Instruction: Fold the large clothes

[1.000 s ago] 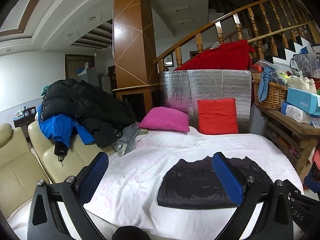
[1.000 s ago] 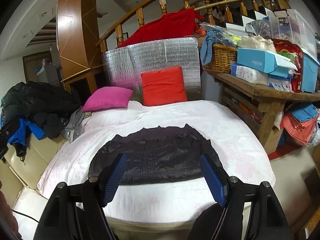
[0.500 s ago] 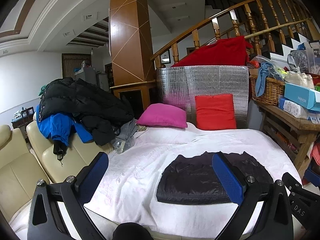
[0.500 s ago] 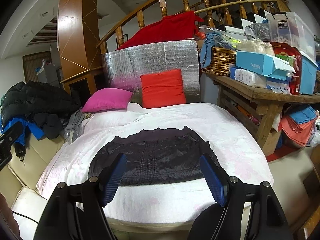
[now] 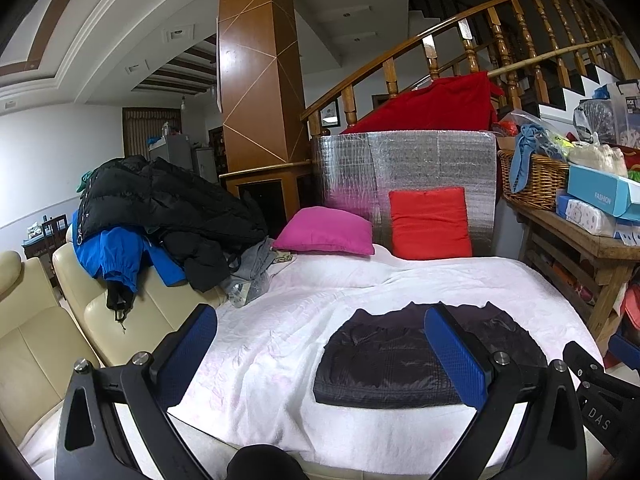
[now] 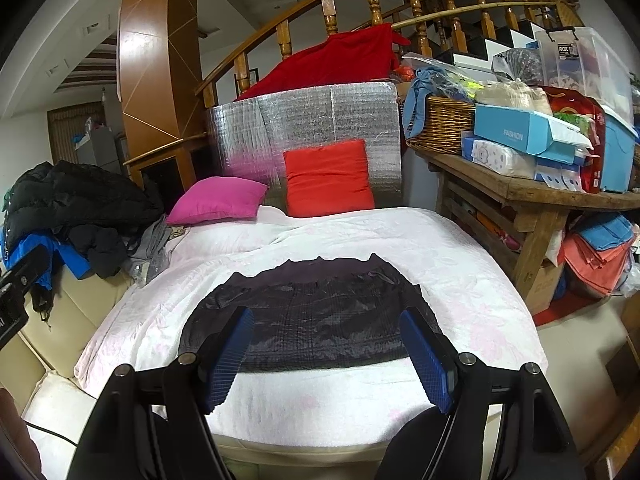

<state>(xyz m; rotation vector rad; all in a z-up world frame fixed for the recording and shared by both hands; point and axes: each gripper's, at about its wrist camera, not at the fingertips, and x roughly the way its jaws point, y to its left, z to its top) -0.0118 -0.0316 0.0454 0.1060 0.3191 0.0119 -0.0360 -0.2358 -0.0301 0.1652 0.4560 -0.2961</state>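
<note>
A dark quilted garment [image 5: 384, 364] lies folded flat on the white bed cover [image 5: 280, 340]; it also shows in the right wrist view [image 6: 316, 316]. My left gripper [image 5: 320, 360] is open and empty, held in front of the bed, left of the garment. My right gripper [image 6: 328, 360] is open and empty, held above the bed's near edge, centred on the garment. Neither touches the cloth. A pile of black and blue jackets [image 5: 152, 216] lies on the cream sofa [image 5: 48, 320] at the left.
A pink cushion [image 5: 324, 236] and a red cushion [image 5: 430, 224] lean at the bed's far end against a silver panel [image 5: 404, 172]. A wooden table [image 6: 532, 200] with boxes and a basket [image 6: 440, 124] stands right of the bed.
Both grippers have drawn back and risen slightly from the bed; the garment lies unmoved. Both stay open.
</note>
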